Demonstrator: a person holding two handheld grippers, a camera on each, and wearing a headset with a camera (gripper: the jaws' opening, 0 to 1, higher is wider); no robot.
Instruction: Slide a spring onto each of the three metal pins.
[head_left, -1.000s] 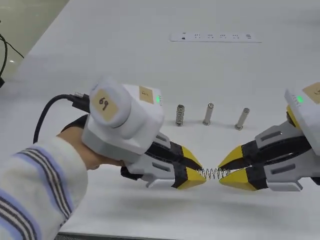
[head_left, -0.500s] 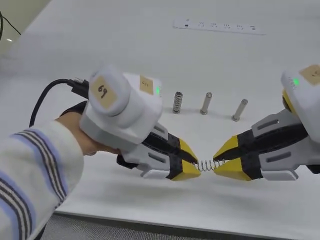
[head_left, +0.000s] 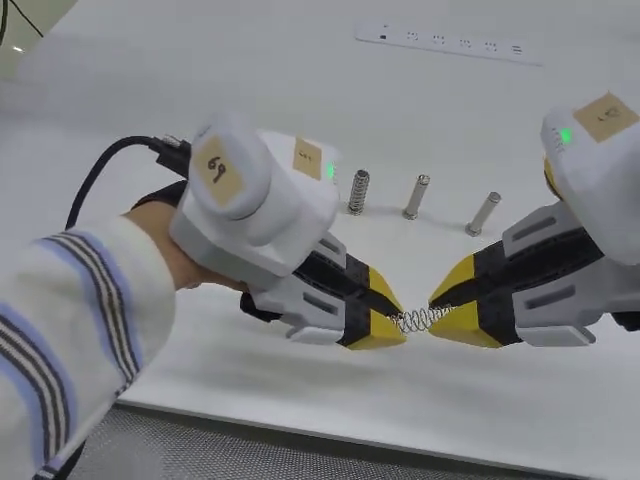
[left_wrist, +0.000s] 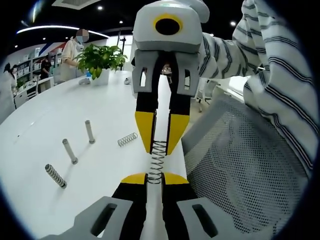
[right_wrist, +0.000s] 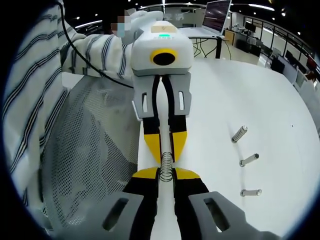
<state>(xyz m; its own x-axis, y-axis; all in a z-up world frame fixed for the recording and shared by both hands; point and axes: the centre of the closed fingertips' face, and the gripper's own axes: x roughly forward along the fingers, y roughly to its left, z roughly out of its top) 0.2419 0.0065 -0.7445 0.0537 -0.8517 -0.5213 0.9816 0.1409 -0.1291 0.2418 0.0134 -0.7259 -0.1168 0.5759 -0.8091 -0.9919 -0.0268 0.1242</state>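
Near the sprung pin (head_left: 359, 191), left gripper (head_left: 401, 326) and right gripper (head_left: 434, 317) have closed in, fingers (head_left: 378, 292) clenched on one spring (head_left: 418, 320), likely regripping for a bare pin (head_left: 417, 196).

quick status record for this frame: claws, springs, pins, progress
left claw: shut on one end of the held spring
right claw: shut on the other end
held spring: spans the gap between the claws
left pin: carries a fitted spring
middle pin: bare
right pin: bare, leaning
loose spring: lies on the table near the pins
progress: one of three pins loaded
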